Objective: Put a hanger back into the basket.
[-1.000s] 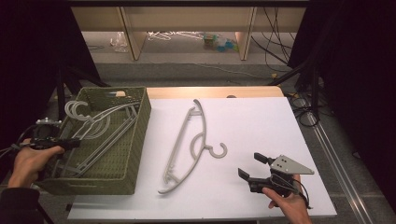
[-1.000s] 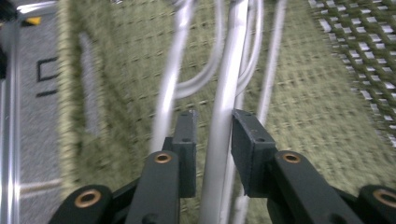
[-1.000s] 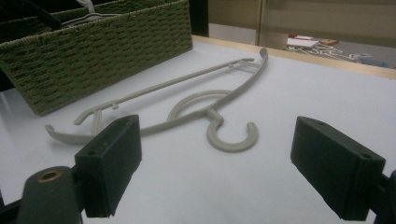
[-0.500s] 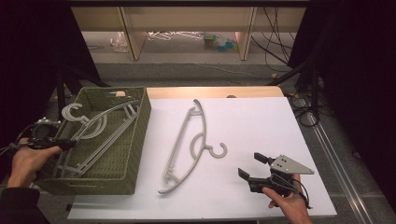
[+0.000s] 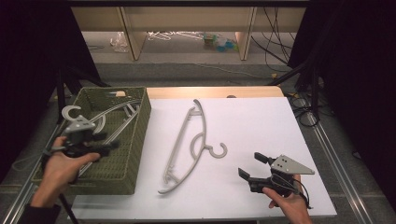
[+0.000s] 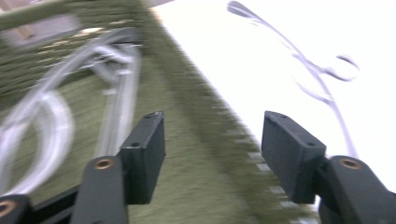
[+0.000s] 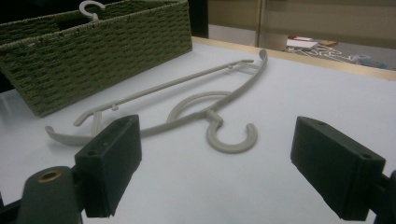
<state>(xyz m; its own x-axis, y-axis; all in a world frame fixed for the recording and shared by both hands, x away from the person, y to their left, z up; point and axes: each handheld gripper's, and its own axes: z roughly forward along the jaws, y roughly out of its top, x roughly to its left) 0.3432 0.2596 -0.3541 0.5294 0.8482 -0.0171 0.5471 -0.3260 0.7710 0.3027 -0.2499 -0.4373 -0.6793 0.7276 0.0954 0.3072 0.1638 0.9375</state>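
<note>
A grey plastic hanger [image 5: 191, 140] lies flat on the white tabletop, its hook toward the right. Several more grey hangers [image 5: 108, 117] rest inside the green woven basket [image 5: 139, 140] at the left. My left gripper [image 5: 110, 146] hovers over the basket's near half, open. In the left gripper view its jaws [image 6: 212, 135] stand apart over the basket floor, with hangers [image 6: 46, 116] to their left. My right gripper [image 5: 251, 164] sits open near the table's front right, pointing at the hanger [image 7: 205, 102], with the hook between its jaws but farther off.
The basket [image 7: 93, 51] stands along the table's left edge, and a hanger hook [image 5: 70, 112] pokes over its far left rim. A wooden strip [image 5: 215, 92] borders the table's far edge. Shelving and cables lie beyond it.
My left gripper has moved right, from the basket's left rim to over its inside. The right gripper and the hanger on the table have not moved.
</note>
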